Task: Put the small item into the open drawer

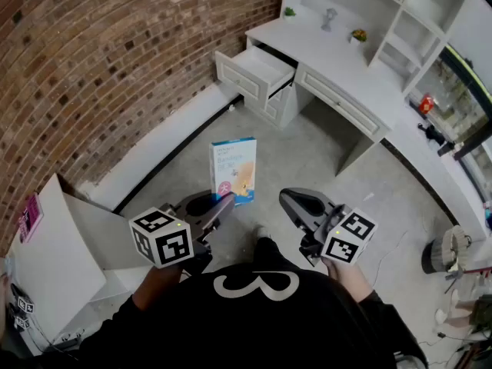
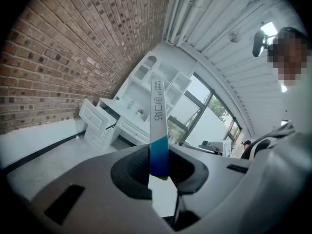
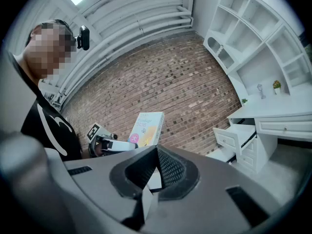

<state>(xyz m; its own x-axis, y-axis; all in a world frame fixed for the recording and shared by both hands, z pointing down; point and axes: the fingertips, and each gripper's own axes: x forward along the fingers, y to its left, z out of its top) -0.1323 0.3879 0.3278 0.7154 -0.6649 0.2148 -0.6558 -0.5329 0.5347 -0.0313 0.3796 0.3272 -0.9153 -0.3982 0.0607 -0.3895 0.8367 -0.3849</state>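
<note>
A flat white and blue box stands upright in my left gripper, whose jaws are shut on its lower edge. In the left gripper view the box shows edge-on, pinched between the pads of the left gripper. The open drawer juts from the left end of the white desk, far ahead across the floor; it also shows as the drawer and the drawer. My right gripper is shut with nothing in it, level with the left. The right gripper view shows the box held by the left gripper.
A brick wall runs along the left. White shelves rise over the desk, which carries small potted plants. A white cabinet stands close at my left. Cluttered counters and a grey bin line the right side.
</note>
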